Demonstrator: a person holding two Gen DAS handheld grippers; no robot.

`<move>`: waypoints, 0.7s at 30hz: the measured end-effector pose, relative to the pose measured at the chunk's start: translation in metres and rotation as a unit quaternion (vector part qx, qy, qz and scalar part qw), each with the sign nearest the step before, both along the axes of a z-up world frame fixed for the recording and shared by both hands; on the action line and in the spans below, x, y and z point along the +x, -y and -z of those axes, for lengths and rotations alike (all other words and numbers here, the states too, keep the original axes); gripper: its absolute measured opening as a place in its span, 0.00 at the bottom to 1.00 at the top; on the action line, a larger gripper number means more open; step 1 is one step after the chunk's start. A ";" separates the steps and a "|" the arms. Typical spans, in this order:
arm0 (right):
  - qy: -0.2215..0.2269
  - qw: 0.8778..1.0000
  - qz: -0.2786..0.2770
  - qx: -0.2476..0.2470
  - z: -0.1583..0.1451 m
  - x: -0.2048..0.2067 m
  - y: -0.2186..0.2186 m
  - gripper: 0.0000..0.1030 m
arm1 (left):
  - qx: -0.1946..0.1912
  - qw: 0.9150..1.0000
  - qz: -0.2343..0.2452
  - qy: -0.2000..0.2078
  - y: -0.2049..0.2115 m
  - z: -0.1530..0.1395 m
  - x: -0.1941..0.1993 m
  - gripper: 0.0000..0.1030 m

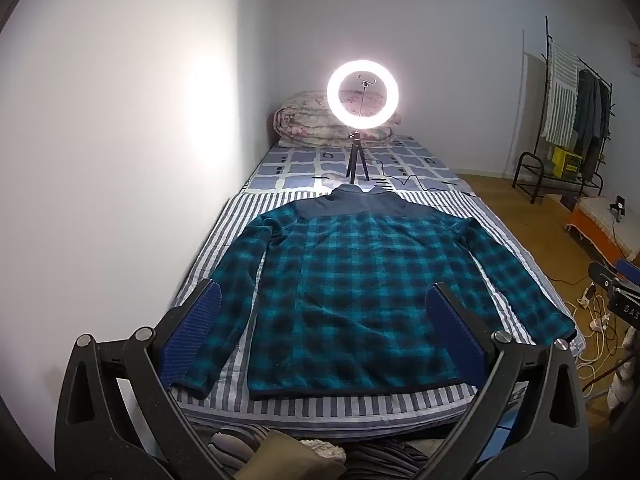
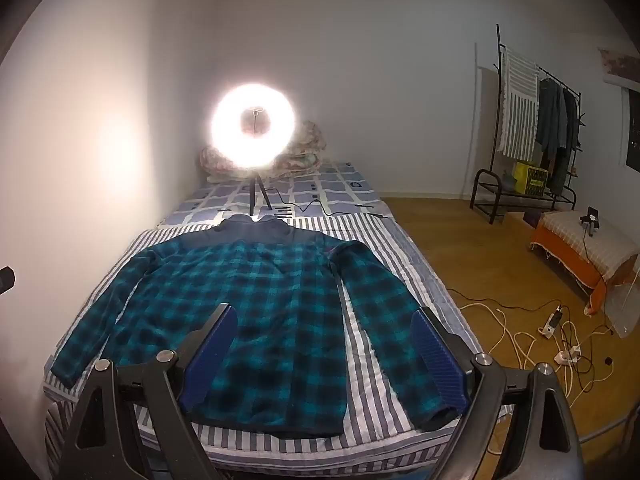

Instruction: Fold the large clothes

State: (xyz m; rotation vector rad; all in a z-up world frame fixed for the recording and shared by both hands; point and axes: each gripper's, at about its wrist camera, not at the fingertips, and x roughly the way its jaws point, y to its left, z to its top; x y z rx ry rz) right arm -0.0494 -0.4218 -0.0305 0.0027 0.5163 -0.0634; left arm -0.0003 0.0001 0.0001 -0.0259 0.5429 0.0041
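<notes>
A teal and black plaid fleece shirt (image 1: 356,280) lies flat on the striped sheet of a bed (image 1: 352,404), collar away from me, both sleeves spread down along its sides. It also shows in the right wrist view (image 2: 264,312). My left gripper (image 1: 326,308) is open and empty, held above the bed's near end over the shirt's lower left part. My right gripper (image 2: 322,332) is open and empty, held above the shirt's lower right part. Each has blue pads (image 1: 192,336).
A lit ring light (image 1: 363,94) on a small tripod stands on the bed beyond the collar, its cable trailing right. A rolled quilt (image 1: 308,124) lies at the far end. A wall runs along the bed's left. Cables (image 2: 532,332), a clothes rack (image 2: 536,128) and a stool (image 2: 588,248) occupy the floor at right.
</notes>
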 end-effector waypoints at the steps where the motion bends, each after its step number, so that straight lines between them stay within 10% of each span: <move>1: 0.000 1.000 0.000 -0.001 0.000 0.000 0.000 0.88 | 0.000 1.000 -0.001 0.000 0.000 0.000 0.000 1.00; 21: 0.010 1.000 -0.008 -0.018 0.000 0.005 -0.010 0.88 | 0.005 1.000 -0.005 0.000 -0.003 0.001 0.001 1.00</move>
